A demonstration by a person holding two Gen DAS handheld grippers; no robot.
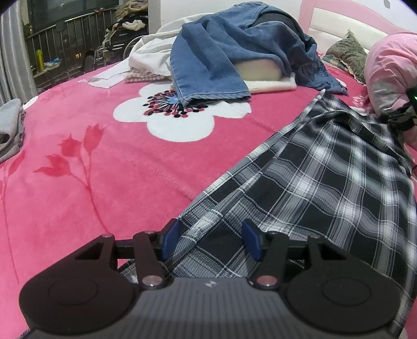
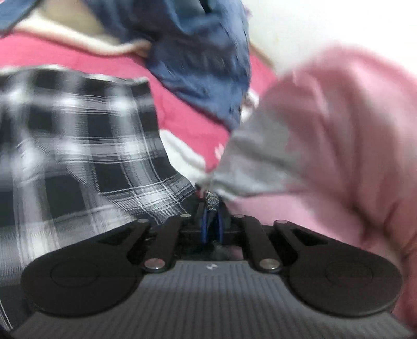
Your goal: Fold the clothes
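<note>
Left gripper [image 1: 211, 241]: my jaws stand wide apart, blue pads [image 1: 250, 241] on either side of the near edge of the plaid shirt [image 1: 325, 177]. Cloth lies between the pads; neither pad presses it. A small pale mark sits on the gripper body, too small to read.

Right gripper [image 2: 211, 208]: my jaws are drawn narrow and pinch a bunched bit of the plaid shirt [image 2: 78, 146] between the blue pads [image 2: 204, 221]. The right wrist view is motion-blurred. The same small mark on the body is unreadable.

The shirt, black, white and grey check, lies spread on the pink floral blanket [image 1: 104, 167], running from my left jaws toward the right edge of the left wrist view, where the other gripper shows dark with a green light.

Just beside the right jaws: a pink and grey garment [image 2: 325, 135], bulky, crowding the right side of the frame.

Middle distance: a big white flower print [image 1: 182, 114] on the blanket; a grey folded garment [image 1: 10, 127] at the left edge.

Farther: blue jeans [image 1: 221, 57] heaped over white cloth [image 1: 151, 52] and a pale cushion; a patterned pillow [image 1: 346, 49] near the pink headboard [image 1: 338, 13].

Farthest left: metal railing [image 1: 65, 41], a yellow-green bottle [image 1: 39, 60], piled clothes. No legible writing anywhere.
</note>
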